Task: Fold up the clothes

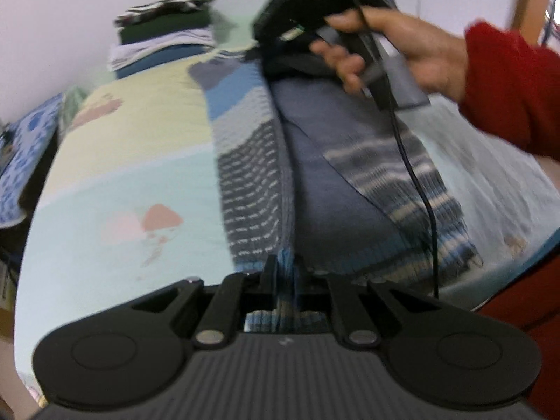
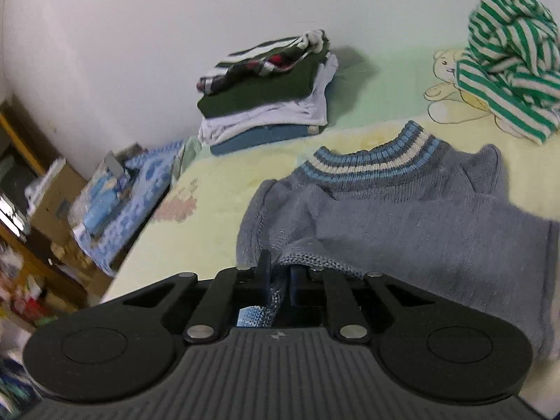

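the step in hand looks like the side fold of a grey knitted sweater (image 2: 402,217) that lies spread on the bed sheet (image 2: 217,217), its blue-and-cream striped collar (image 2: 374,161) toward the far end of the bed and its hem at the near end. the left gripper (image 1: 284,266) has its jaws nearly closed and pinched on the striped ribbed hem edge of the sweater, knit showing between the fingers. the right gripper (image 2: 278,267) likewise has its jaws nearly closed on a knitted edge near the shoulder or sleeve, with blue-grey knit caught between them. in the left wrist view the person's hand (image 1: 395,45) in a red sleeve (image 1: 514,91) holds the right tool over the collar end, so the two grips sit at opposite ends of one long side. my reading is that the next move calls for lifting both pinched points together and carrying that side across the body of the sweater, keeping the edge taut and straight so it lands flat, then releasing. counted: one sweater being folded, two grippers, one stack of folded clothes (image 2: 269,105) by the wall with roughly four or five layers, hard to tell exactly, and one unfolded green-and-white striped garment (image 2: 507,70) heaped at the far right, well apart from the sweater.
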Demonstrator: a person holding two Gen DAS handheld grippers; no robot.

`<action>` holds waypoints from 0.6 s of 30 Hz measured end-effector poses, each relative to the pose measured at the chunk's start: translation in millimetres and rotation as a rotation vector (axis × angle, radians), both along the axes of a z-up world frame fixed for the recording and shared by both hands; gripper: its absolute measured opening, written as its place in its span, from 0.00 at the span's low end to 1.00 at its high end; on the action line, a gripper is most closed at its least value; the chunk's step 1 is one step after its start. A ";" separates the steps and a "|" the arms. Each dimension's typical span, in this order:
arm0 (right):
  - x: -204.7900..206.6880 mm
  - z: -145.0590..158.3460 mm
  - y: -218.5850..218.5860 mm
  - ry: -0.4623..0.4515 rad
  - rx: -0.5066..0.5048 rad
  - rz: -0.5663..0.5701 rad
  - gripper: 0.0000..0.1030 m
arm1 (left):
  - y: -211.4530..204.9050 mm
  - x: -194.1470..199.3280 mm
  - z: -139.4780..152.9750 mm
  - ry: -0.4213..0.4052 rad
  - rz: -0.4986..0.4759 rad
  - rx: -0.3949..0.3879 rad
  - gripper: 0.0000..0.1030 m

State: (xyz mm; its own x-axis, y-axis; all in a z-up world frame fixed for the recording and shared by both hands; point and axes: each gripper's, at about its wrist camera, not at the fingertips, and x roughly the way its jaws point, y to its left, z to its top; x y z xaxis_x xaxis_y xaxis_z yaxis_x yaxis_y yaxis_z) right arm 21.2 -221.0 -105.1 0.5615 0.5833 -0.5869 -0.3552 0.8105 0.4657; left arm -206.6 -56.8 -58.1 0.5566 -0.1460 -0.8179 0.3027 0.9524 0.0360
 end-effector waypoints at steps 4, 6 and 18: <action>3.8 -16.9 2.2 0.011 -0.047 0.003 0.10 | -4.6 7.8 -12.5 0.038 -0.014 -0.039 0.07; 4.7 -23.5 3.4 -0.001 -0.062 -0.002 0.10 | -9.7 11.2 -14.4 0.042 -0.037 -0.063 0.07; -1.5 -22.9 -0.6 -0.033 -0.083 0.078 0.20 | -28.9 10.5 -12.9 0.033 -0.195 -0.103 0.13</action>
State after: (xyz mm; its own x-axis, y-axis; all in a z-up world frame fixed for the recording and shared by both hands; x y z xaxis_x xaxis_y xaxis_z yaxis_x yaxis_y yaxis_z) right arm 19.7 -221.6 -128.0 0.5361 0.5762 -0.6170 -0.4331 0.8151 0.3848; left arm -196.1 -85.6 -70.9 0.4829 -0.3318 -0.8104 0.4809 0.8739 -0.0713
